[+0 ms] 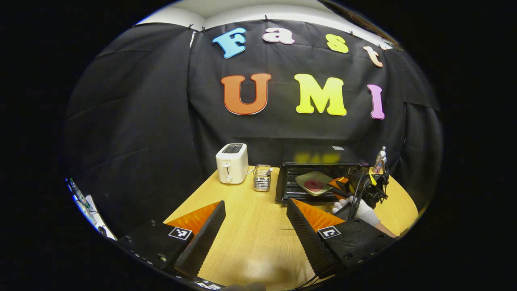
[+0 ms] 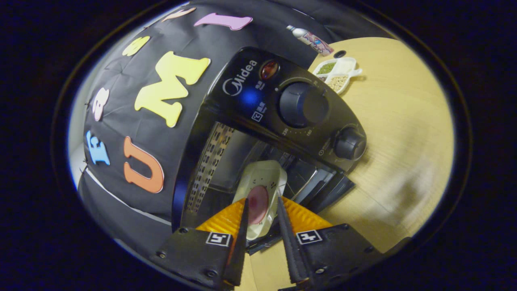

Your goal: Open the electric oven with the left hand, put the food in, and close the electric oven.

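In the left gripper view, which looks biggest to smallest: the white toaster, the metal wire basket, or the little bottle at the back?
1. White toaster, largest.
2. Small metal wire basket beside it.
3. Little bottle at the table's back edge, smallest, though it stands farther off, so its true size is unsure.

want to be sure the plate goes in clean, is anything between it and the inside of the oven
Nothing visible blocks it. The oven door is down, and the plate with the food, held by the right gripper, points into the open cavity. The left gripper hangs open over the table, off to the side.
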Motion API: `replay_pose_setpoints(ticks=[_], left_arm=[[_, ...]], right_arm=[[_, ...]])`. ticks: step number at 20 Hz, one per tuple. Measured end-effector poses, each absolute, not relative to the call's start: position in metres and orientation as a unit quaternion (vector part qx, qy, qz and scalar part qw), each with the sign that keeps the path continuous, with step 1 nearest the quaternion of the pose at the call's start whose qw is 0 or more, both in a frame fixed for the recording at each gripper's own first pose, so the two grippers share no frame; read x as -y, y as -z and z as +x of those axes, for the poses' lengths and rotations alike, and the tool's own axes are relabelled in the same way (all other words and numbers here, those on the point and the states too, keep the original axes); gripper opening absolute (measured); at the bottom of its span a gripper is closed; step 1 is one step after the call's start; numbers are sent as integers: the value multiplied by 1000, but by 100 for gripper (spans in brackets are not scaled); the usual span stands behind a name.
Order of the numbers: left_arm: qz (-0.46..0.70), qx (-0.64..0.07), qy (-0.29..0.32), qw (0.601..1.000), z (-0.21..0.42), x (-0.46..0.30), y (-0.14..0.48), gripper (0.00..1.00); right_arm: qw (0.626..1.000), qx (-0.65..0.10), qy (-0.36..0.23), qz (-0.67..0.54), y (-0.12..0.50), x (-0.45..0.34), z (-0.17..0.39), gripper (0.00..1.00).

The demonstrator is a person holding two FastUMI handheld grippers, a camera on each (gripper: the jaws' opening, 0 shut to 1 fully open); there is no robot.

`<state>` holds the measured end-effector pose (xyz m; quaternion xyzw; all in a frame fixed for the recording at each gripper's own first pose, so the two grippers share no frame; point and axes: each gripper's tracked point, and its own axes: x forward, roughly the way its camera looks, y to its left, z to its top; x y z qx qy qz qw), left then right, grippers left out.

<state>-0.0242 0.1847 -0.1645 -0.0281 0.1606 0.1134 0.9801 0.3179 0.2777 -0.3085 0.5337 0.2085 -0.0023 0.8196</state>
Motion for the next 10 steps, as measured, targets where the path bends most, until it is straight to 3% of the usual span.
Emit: replay_pose_setpoints(ticks=[3, 5, 10], left_arm=[[-28, -155, -114, 981, -21, -182, 158, 97], [-23, -151, -112, 982, -20, -179, 153, 98], [-15, -133, -101, 986, -25, -169, 135, 97]], right_arm=[[848, -219, -8, 483, 292, -268, 294, 60], [877, -220, -17, 426, 271, -256, 273, 90], [947, -196, -30, 254, 202, -220, 210, 94]])
